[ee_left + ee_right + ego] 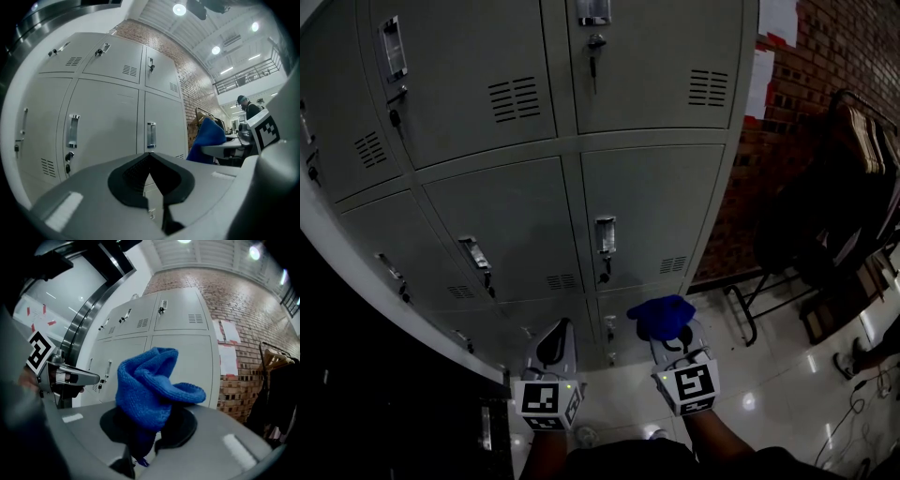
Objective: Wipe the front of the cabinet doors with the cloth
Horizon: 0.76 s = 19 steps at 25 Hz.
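Grey metal locker doors (647, 216) with handles and vents fill the head view ahead of me. My right gripper (671, 339) is shut on a bunched blue knitted cloth (662, 316), which it holds a short way off the lower doors. The cloth (152, 390) stands up out of the jaws in the right gripper view and hides the fingertips. My left gripper (555, 343) is beside it on the left, shut with nothing in it; its tips (150, 155) meet in front of a lower door (105, 126). Neither gripper touches the doors.
A brick wall (839, 56) adjoins the lockers on the right. Before it stands a dark rack with hanging clothes (848, 187). The floor (769, 394) is glossy, with cables (853, 427) at the lower right. A dark panel (375, 394) borders the lockers on the left.
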Tool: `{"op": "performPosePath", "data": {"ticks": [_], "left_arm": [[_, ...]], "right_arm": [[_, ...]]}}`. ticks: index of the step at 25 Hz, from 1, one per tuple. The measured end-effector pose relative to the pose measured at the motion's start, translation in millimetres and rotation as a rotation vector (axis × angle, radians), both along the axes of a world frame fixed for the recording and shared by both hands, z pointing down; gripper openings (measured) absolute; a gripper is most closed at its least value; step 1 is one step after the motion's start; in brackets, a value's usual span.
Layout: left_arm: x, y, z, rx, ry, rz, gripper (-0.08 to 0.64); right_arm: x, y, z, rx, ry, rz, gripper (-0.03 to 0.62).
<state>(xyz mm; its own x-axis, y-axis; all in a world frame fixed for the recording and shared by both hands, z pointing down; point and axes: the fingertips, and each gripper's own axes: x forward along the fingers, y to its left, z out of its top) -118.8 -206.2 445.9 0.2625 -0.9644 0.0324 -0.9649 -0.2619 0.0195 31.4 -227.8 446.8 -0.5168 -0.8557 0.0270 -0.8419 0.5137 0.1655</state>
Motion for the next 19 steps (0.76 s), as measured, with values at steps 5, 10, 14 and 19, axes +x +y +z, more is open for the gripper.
{"op": "performPosePath", "data": {"ticks": [5,10,14,19], "left_arm": [[5.1,-2.1,-2.9,0.008,-0.001,0.008,0.01],[1.8,-2.2,-3.6,0.009,-0.002,-0.004,0.011],[2.0,-2.2,-2.4,0.003,0.003,-0.01,0.01],[5.0,-4.2,-0.4,0.002,0.004,-0.007,0.011]], "right_arm": [[4.3,1.3,-8.5,0.048,-0.018,-0.007,0.083],[6.2,-0.1,-9.5,0.055,-0.017,-0.004,0.083],[5.5,-1.0,-9.4,0.054,-0.011,-0.008,0.083],[6.4,-2.5,-7.7,0.065,0.003,-0.005,0.083]]}}
